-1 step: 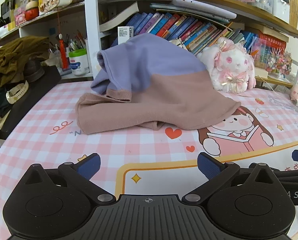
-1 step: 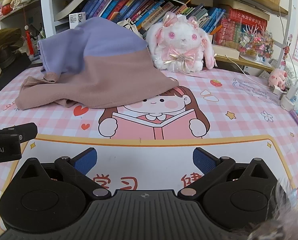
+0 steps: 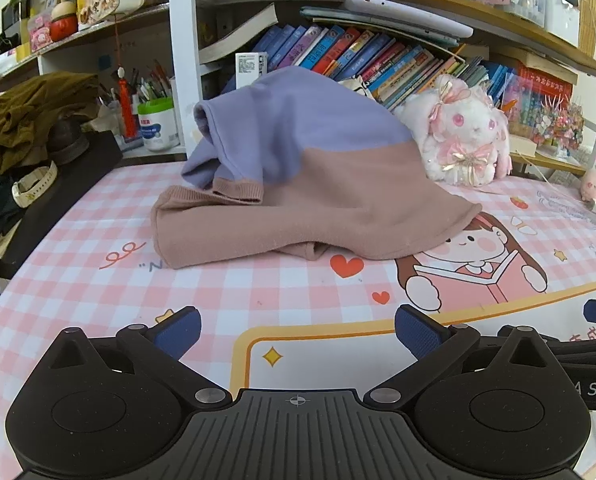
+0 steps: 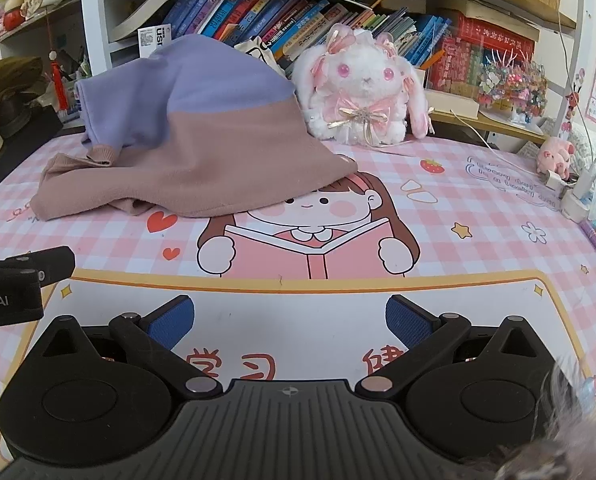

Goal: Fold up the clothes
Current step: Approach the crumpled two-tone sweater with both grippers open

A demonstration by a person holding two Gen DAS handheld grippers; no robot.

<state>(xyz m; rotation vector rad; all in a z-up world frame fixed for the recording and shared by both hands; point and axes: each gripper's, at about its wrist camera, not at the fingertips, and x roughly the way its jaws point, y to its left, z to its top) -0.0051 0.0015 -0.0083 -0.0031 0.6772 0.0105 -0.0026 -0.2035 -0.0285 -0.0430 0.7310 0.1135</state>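
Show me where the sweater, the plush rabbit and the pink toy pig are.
sweater (image 3: 338,200), left wrist view, on its brown lower part.
plush rabbit (image 4: 364,80), right wrist view, on its face.
toy pig (image 4: 556,156), right wrist view, on its body.

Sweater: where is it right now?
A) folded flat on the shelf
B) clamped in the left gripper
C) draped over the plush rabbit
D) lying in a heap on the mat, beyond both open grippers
D: the sweater lies crumpled on the mat, with bare mat between it and the left gripper and the right gripper, both open and empty.
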